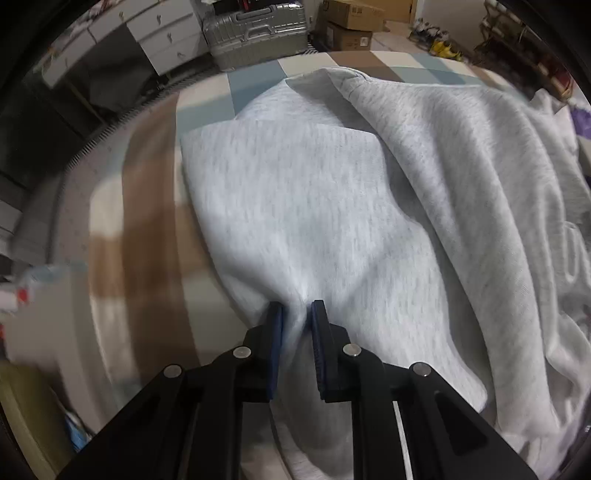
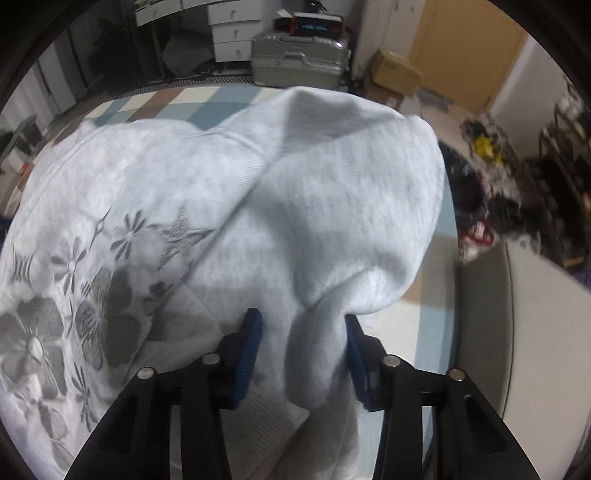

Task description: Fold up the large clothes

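Left wrist view: the left gripper (image 1: 297, 314) points steeply down, its jaws clamped on a pinch of the grey sweatshirt (image 1: 314, 206), which lies spread on a checked cover (image 1: 147, 229), apparently a bed. A folded panel lies flat ahead of the jaws; a thicker fold runs along its right side.

Right wrist view: the right gripper (image 2: 303, 332) stands over the other side of the same sweatshirt (image 2: 332, 192), near a grey flower print (image 2: 99, 306). Its jaws stand partly apart with a rope of bunched cloth between them; the right pad appears to touch it, but blur leaves it unclear whether the left pad presses, so a firm hold cannot be confirmed.

Step in hand, as judged: both grippers take hold along the near edge, midway through the fold.

Next move, as judged: both edges must be secured, then lifted together and carried over evenly, keeping the cloth taut so that the layers land square.

In the background, a suitcase (image 1: 255, 31) and boxes (image 1: 351, 22).
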A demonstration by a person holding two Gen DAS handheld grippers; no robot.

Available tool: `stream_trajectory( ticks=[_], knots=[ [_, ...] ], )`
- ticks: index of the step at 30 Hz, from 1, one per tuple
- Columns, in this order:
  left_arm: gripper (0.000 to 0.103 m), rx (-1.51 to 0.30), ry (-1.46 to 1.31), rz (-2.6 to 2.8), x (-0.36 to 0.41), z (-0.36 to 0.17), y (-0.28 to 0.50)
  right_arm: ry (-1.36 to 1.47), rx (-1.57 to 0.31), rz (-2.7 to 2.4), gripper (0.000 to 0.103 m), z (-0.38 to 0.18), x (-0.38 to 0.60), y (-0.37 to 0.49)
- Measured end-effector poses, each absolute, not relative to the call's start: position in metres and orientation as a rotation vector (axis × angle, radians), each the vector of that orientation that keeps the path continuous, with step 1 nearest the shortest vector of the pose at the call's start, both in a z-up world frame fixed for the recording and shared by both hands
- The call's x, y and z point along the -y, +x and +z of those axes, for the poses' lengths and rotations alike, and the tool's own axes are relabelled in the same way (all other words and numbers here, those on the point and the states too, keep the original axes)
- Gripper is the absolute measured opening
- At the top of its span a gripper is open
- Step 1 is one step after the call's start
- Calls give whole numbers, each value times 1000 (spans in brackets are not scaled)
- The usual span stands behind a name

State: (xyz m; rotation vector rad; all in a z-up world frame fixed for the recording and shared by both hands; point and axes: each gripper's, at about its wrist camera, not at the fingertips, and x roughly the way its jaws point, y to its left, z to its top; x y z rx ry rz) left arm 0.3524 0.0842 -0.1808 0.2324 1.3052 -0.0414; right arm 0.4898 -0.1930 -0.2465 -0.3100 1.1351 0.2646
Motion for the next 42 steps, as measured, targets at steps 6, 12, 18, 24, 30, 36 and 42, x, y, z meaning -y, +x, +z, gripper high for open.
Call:
stream_trajectory(
  ticks=[6,12,18,24,30,36,42],
  knots=[
    [12,-1271,322,17,-86,-184,401,-272,-1134,255,39,-251,181,518],
    [15,-1194,284,94,-100,-173,382,-242,-1116,231,46,-247,186,511],
    [15,-1065,258,86,-85,-119,270,-173,-1014,316,62,-187,210,413],
    [71,-993,135,-169,-51,-90,168,-103,-1013,437,83,-159,215,278],
    [71,-980,216,-297,13,-125,121,-328,-920,267,84,-194,205,192],
    [64,-1076,430,-134,37,-184,134,-454,-920,124,33,-235,210,176],
    [64,-1056,284,-162,7,-149,116,-425,-935,127,35,-234,221,154]
  ],
)
